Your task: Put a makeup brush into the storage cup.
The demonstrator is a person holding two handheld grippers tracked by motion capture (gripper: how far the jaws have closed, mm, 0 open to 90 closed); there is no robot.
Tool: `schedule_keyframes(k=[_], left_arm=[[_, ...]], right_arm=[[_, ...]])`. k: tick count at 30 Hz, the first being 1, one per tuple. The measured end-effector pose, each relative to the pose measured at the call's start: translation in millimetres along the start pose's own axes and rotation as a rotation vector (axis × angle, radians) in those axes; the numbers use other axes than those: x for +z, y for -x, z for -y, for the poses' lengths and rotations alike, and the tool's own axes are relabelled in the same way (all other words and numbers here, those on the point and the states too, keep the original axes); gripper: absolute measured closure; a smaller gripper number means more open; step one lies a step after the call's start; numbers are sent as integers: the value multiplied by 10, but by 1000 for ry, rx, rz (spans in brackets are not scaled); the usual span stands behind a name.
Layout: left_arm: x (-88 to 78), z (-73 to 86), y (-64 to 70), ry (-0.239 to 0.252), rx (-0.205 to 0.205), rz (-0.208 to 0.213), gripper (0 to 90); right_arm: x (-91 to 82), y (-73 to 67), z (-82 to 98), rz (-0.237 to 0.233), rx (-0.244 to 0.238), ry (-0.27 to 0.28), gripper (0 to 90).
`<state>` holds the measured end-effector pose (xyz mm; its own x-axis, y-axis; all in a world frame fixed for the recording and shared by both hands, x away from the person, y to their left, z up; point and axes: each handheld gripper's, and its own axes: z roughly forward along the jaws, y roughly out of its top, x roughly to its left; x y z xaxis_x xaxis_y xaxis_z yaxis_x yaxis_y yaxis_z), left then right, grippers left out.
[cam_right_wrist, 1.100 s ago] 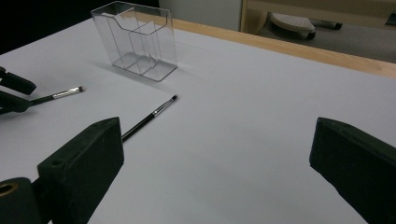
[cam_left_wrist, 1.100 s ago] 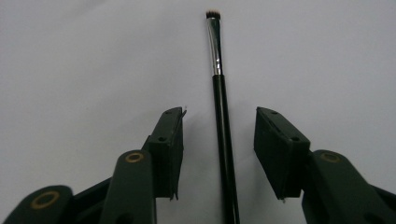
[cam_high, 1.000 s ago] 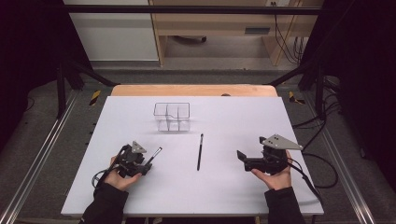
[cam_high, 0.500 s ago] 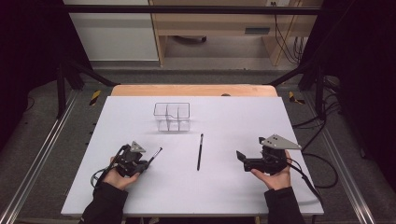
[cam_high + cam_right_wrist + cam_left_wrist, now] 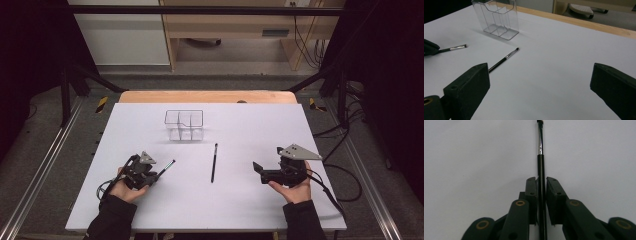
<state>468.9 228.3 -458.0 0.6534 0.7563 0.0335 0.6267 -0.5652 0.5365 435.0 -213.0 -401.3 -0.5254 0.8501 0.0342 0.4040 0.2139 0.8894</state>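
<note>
Since the earlier frame the jaws of the left gripper [image 5: 159, 174] have been closing on the thin black brush with a silver ferrule [image 5: 167, 165], and both hands have kept their places; the brush's handle now lies between the pads with those pads pressing on it from both sides. In the left gripper view that brush [image 5: 540, 157] runs straight out from the jaws over the bare white surface, its tip at the far end.

The brush sits at the near left of the white table [image 5: 250, 210], pointing far and right. A second slim black brush [image 5: 214, 162] lies flat near the middle of the table, well apart from both grippers and lengthwise near-to-far. Beyond it, on the far side, stands a clear plastic organiser with several compartments [image 5: 184, 124] — upright, and apart from both brushes.

The right gripper [image 5: 261, 171] rests at the near right, held by the person's hand, its jaws standing wide apart with nothing between them — the right gripper view shows bare table in the gap.

Open white surface stretches between the held brush and the organiser. The light wooden strip [image 5: 207, 97] marks the table's far edge, past the organiser.
</note>
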Motion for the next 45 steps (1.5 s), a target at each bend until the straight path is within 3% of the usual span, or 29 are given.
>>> schedule_keyframes(k=[6, 11, 14, 19, 27, 45], left_arm=[[-112, -29, -14, 38, -1, -6, 667], [-162, -91, -37, 35, 2, -20, 546], [-161, -174, -46, 17, 12, -28, 507], [-42, -297, -5, -58, 58, -26, 491], [99, -330, -2, -122, 74, -8, 575], [135, -405, 2, -218, 82, 42, 726]], right_arm=[[-4, 2, 0, 1, 1, 0, 31], [-10, 14, -5, 8, -3, -7, 31], [-32, 31, -17, 12, 2, -2, 32], [-45, 37, -25, 10, 9, 2, 32], [-47, 45, -28, 9, 8, -6, 32], [-43, 45, -29, -1, 11, -15, 30]])
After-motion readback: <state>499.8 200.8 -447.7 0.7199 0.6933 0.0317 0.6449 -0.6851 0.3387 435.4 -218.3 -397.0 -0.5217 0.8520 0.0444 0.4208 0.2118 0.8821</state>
